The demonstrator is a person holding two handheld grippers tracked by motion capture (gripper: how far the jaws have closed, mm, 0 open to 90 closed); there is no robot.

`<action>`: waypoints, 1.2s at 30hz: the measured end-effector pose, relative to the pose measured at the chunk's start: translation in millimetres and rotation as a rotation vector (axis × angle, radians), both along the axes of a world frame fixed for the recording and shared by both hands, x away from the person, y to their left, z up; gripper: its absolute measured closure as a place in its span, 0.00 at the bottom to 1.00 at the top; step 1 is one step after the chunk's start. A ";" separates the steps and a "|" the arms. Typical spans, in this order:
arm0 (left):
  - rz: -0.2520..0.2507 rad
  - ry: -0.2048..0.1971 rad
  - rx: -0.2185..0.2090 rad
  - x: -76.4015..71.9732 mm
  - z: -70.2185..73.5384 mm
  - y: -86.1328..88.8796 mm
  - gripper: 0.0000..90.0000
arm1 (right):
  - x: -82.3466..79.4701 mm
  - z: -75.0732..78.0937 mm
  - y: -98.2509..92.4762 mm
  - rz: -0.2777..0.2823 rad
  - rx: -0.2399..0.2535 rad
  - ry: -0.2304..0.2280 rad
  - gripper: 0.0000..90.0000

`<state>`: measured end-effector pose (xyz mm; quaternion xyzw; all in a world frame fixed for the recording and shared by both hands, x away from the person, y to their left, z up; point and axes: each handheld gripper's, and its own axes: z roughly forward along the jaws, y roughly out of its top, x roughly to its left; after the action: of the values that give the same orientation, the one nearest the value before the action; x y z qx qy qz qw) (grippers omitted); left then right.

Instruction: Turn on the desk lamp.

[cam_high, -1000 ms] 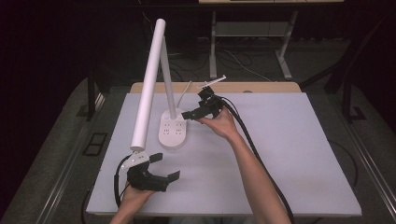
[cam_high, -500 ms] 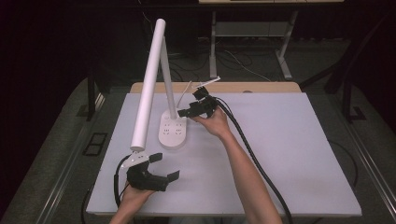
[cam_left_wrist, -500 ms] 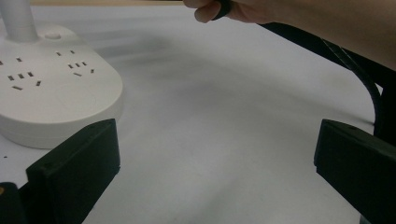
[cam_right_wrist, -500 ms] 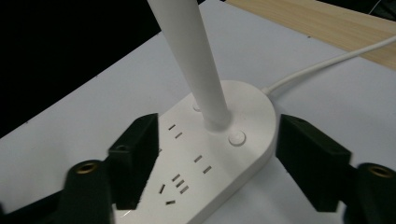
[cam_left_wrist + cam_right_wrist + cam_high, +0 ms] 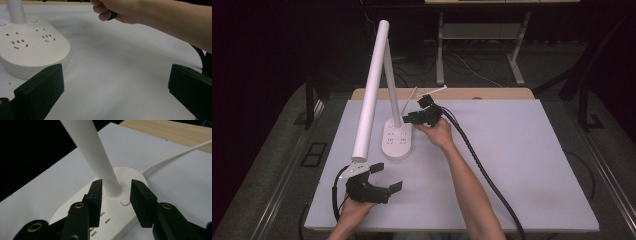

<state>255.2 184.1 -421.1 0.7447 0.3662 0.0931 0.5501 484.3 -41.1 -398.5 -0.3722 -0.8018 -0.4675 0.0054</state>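
A white desk lamp stands at the table's back left. Its oval base point(image 5: 396, 140) carries several sockets, and its long bar head point(image 5: 371, 95) slopes down toward the front. My right gripper point(image 5: 409, 119) is at the foot of the lamp stem point(image 5: 105, 167). Its jaws have just been closing, and the stem stands between them. The left jaw is close against the stem, with a gap showing at the right jaw, so my right gripper point(image 5: 117, 185) is open. A round button point(image 5: 124, 201) lies beside the stem. My left gripper point(image 5: 387, 177) rests wide open on the table in front of the base point(image 5: 32, 50).
A white cord point(image 5: 175, 155) runs from the base toward the wooden back edge point(image 5: 492, 93). The right gripper's black cable point(image 5: 482, 165) trails along the forearm to the front. The white table top point(image 5: 532, 165) stretches to the right.
My right gripper has moved left and down to the stem's foot, and its jaws have narrowed around the stem. The left gripper has stayed where it was.
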 end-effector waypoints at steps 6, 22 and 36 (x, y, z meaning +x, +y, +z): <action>0.001 0.000 0.000 0.4 -0.1 0.4 0.00 | 5.1 -7.9 -0.8 -0.038 0.023 0.007 0.77; 0.000 0.002 0.002 0.7 -0.3 0.0 0.00 | 13.2 -24.8 2.1 -0.042 0.066 0.028 0.99; 0.001 0.001 0.002 0.6 -0.3 0.2 0.00 | 15.3 -38.4 6.6 -0.051 0.073 0.058 0.99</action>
<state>255.8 184.3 -421.4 0.7453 0.3667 0.0931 0.5490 499.5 -34.5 -436.9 -0.4052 -0.7741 -0.4854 0.0303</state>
